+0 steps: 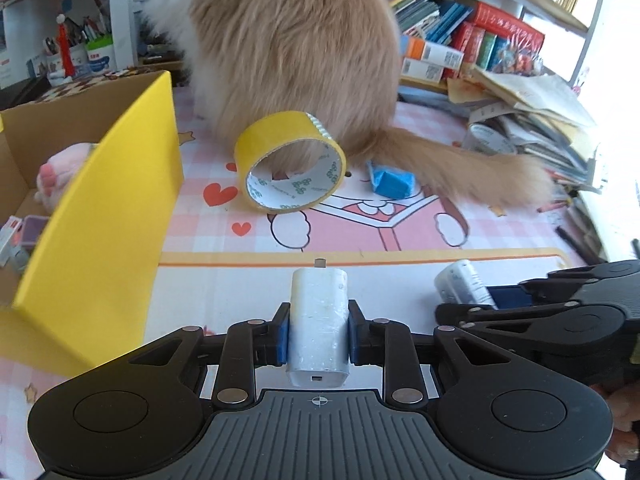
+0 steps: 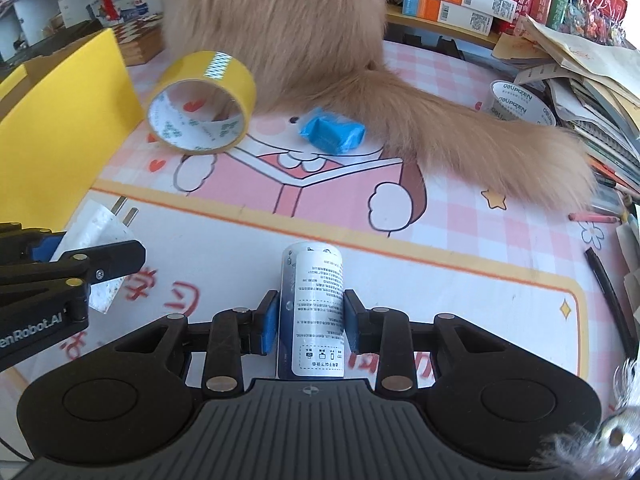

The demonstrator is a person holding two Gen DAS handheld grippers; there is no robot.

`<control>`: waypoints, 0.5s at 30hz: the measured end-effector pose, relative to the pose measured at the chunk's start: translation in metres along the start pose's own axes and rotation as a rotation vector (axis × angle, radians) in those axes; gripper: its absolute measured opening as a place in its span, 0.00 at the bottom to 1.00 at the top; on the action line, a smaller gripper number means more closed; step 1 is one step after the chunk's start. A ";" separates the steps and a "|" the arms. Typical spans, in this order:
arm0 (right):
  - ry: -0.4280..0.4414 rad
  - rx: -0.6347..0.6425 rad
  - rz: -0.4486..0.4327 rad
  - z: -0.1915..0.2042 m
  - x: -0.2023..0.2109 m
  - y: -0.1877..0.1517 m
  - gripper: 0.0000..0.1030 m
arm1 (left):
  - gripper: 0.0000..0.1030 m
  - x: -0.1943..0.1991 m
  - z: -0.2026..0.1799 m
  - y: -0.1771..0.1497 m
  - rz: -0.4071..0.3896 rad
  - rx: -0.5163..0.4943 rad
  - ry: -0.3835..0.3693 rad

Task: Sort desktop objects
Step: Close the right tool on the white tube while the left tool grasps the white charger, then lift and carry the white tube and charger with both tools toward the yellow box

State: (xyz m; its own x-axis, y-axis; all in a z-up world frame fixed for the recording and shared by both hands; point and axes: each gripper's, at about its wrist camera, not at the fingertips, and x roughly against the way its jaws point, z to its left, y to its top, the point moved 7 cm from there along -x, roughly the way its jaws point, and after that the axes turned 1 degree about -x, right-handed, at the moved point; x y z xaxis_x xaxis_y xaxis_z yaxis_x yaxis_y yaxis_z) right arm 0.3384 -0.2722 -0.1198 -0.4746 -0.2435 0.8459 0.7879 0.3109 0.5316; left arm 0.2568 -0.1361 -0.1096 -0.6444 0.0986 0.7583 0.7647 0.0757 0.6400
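Note:
My left gripper (image 1: pixel 318 330) is shut on a white plug adapter (image 1: pixel 318 320), its prongs pointing forward over the desk mat. My right gripper (image 2: pixel 311 322) is shut on a small white labelled bottle (image 2: pixel 312 312). In the left wrist view the right gripper (image 1: pixel 560 304) shows at the right edge with the bottle (image 1: pixel 460 284). The right wrist view has the left gripper (image 2: pixel 60 264) at its left edge with the adapter (image 2: pixel 100 236). A yellow tape roll (image 1: pixel 290 160) (image 2: pixel 202 102) stands on edge ahead. A blue wrapped packet (image 1: pixel 392 180) (image 2: pixel 332 132) lies beside it.
A fluffy tan cat (image 1: pixel 296 48) (image 2: pixel 280 28) sits on the pink mat, its tail (image 1: pixel 472 164) (image 2: pixel 480 132) stretched to the right. A yellow-walled cardboard box (image 1: pixel 100 220) (image 2: pixel 60 120) stands at left with small items inside. Books and papers (image 1: pixel 520 92) pile up at right, beside a white tape roll (image 2: pixel 520 102).

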 end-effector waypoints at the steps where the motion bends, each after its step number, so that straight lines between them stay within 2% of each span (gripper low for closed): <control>1: 0.004 0.001 -0.004 0.002 0.004 -0.002 0.30 | 0.25 0.005 0.000 -0.003 -0.004 0.001 -0.008; 10: -0.006 0.004 -0.050 0.020 0.042 -0.021 0.29 | 0.24 0.047 0.005 -0.026 -0.022 -0.031 -0.051; 15: -0.022 -0.041 -0.075 0.029 0.059 -0.032 0.29 | 0.25 0.068 0.010 -0.031 -0.049 -0.066 -0.070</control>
State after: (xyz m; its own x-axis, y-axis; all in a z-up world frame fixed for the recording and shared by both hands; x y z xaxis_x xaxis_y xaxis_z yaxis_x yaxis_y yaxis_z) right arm 0.2738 -0.2700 -0.0855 -0.5409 -0.2437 0.8050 0.7654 0.2543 0.5913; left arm 0.1893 -0.1215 -0.0794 -0.6776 0.1656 0.7166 0.7284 0.0167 0.6849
